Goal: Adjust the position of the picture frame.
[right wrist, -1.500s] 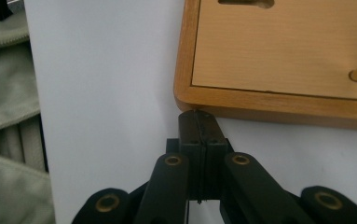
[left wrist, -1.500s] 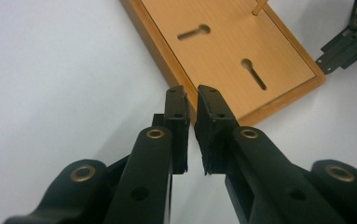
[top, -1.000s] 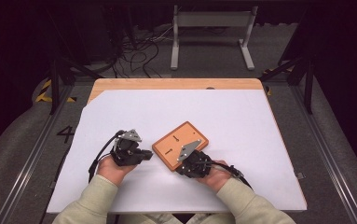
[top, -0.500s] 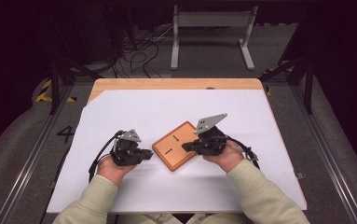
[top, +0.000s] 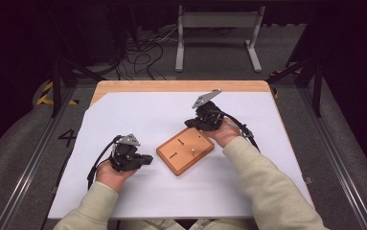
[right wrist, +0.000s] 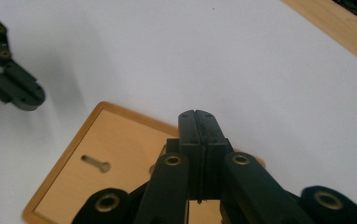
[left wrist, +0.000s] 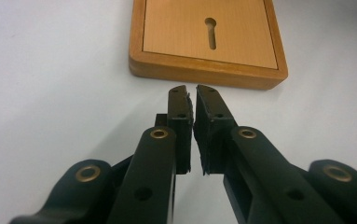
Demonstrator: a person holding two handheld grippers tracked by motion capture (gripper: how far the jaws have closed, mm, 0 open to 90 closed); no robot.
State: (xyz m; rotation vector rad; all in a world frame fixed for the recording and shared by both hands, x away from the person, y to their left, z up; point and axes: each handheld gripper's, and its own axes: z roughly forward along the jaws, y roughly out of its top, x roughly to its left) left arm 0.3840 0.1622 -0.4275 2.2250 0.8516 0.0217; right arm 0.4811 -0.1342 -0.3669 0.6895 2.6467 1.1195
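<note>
Board (top: pixel 185 151) of orange wood lies at the centre of the frame in the high view, flat on the white sheet covering the table (top: pixel 181 86), turned at an angle, with keyhole slots (left wrist: pixel 210 38) cut in its recessed panel. Your left claw (top: pixel 145 159) rests low on the sheet at lower left, its tips just beside the board's near edge; in the left gripper view its jaws stand a narrow slit apart, empty. Your right claw (top: pixel 190 123) sits above the board's upper right corner, raised off the sheet; in the right gripper view (right wrist: pixel 198 116) its jaws are pressed together with nothing between them.
</note>
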